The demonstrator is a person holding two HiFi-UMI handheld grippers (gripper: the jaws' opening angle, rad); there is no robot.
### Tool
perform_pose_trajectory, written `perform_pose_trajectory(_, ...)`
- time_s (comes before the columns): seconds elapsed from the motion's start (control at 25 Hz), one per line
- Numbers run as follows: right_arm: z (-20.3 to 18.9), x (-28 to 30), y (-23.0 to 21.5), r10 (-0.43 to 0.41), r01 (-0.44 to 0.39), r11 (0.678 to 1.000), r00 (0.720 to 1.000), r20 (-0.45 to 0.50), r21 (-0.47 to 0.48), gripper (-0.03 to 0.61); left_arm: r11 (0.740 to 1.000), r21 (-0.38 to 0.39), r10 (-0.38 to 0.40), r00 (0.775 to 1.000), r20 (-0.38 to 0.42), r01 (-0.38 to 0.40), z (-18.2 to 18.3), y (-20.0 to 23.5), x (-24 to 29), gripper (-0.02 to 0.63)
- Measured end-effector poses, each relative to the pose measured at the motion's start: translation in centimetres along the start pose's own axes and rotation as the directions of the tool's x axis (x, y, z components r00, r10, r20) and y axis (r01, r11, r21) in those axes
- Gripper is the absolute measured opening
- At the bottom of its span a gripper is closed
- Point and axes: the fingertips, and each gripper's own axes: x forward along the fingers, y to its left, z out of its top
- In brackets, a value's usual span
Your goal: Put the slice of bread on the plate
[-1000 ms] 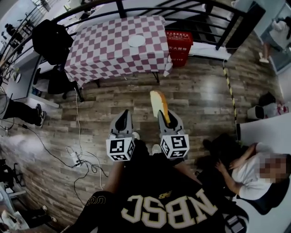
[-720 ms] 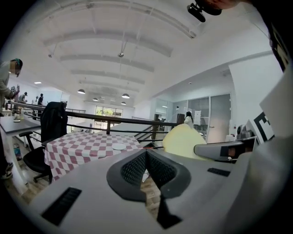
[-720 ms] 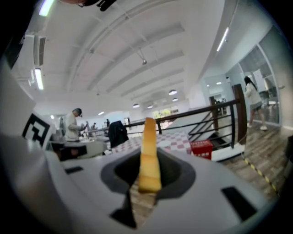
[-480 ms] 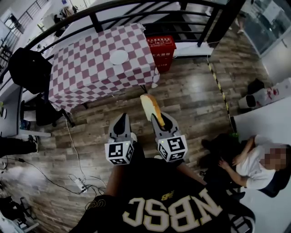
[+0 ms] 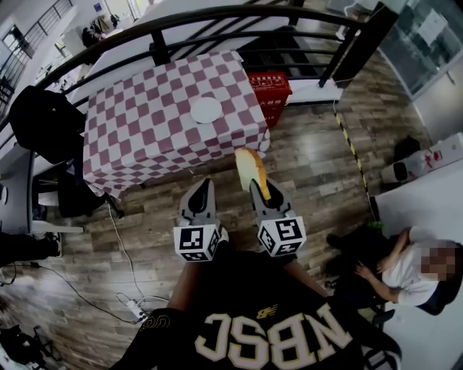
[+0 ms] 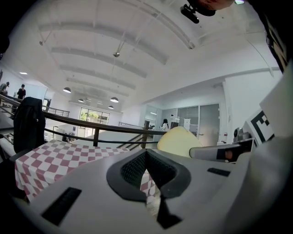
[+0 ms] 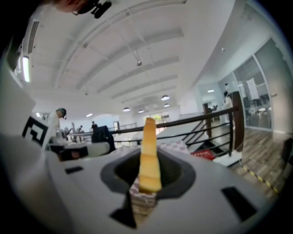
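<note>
A pale slice of bread [image 5: 251,169] stands on edge, and my right gripper [image 5: 259,189] is shut on its lower part. In the right gripper view the bread [image 7: 149,155] rises edge-on between the jaws. My left gripper [image 5: 203,186] is beside it, shut and holding nothing; its pads [image 6: 158,167] meet in the left gripper view. A small white plate [image 5: 206,110] lies on the red-and-white checkered table [image 5: 137,137] just ahead of both grippers. Both are held over the wooden floor, short of the table's near edge.
A black railing [image 5: 217,18] runs behind the table and a red box [image 5: 271,87] stands at its right end. A black jacket [image 5: 40,123] hangs on a chair at the left. A person [image 5: 405,267] sits on the floor at the right. Cables [image 5: 137,307] lie at lower left.
Both grippers have moved forward toward the checkered table, which now sits closer and larger in the head view. The bread stays in the right gripper.
</note>
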Motion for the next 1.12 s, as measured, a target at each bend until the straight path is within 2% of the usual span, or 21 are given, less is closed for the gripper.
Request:
perform_pose_trajectory(0.2, 0.2, 3.3, 1.4, 0.003, -0.003, 1.0, 1.0, -0.017, -0.001, 0.098, 1.0, 0.007, 0.004, 1.0, 0.012, -0.004, 0.7, 3.9, 0.8, 0.018)
perform_pose_trajectory(0.4, -0.5, 6.1, 1.2, -0.001, 0.002, 1.0, 0.998, -0.056, 0.02, 0.098, 0.999, -0.04, 0.031, 1.0, -0.001, -0.031, 0.4, 6.9, 2.3, 0.017)
perform_pose_trajectory(0.6, -0.7, 10.4, 0.5, 0.035, -0.032, 0.999, 0.996, -0.085, 0.04, 0.098, 0.996, -0.025, 0.078, 0.995, -0.069, -0.08, -1.8, 9.5, 4.9, 0.017)
perform_pose_trajectory(0.72, -0.4, 13.7, -0.6, 0.074, -0.069, 0.996, 0.993, -0.091, 0.05, 0.098, 0.994, -0.05, 0.096, 0.992, -0.075, -0.1, -1.7, 10.9, 7.8, 0.017)
perform_pose_trajectory(0.8, -0.4, 16.7, -2.1, 0.1, -0.09, 0.991, 0.99, -0.099, 0.099, 0.098, 0.99, -0.082, 0.105, 0.991, -0.084, -0.112, -1.5, 11.7, 10.2, 0.017)
perform_pose_trajectory(0.92, -1.0, 21.5, -4.5, 0.118, -0.091, 0.977, 0.984, -0.131, 0.194, 0.098, 0.99, -0.069, 0.11, 0.985, -0.133, -0.12, -1.8, 12.8, 14.0, 0.017)
perform_pose_trajectory(1.12, -2.2, 28.2, -6.6, 0.158, -0.113, 0.97, 0.966, -0.206, 0.215, 0.098, 0.987, -0.068, 0.134, 0.977, -0.164, -0.146, -1.8, 14.8, 19.4, 0.017)
